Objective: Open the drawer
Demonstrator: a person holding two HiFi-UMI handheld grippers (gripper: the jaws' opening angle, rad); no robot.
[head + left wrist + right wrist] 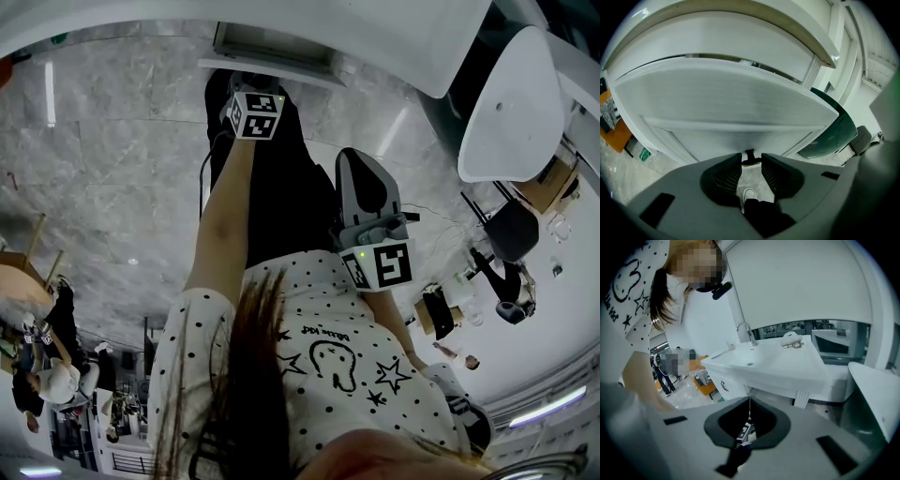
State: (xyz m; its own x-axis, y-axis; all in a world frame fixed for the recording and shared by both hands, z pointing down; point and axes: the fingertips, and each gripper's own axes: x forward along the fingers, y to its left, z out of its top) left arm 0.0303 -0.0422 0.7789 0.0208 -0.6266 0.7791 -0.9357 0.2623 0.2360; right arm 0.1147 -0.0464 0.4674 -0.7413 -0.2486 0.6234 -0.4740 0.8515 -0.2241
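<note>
Left arm [223,211] is reaching straight out, angled downward. Left tongs [751,165] are standing spread, with the drawer [731,108] handle [750,155] between their tips, under the counter [717,33]. Right tongs [749,409] are resting pressed together, empty, near the waist.

Head cam looked steeply down over the left gripper [247,84] and right gripper [356,159]. Left gripper cam sat right up against the drawer front [726,108] ahead of its jaws. Right gripper cam hung well back, catching that same sink cabinet [761,376] whole.
</note>
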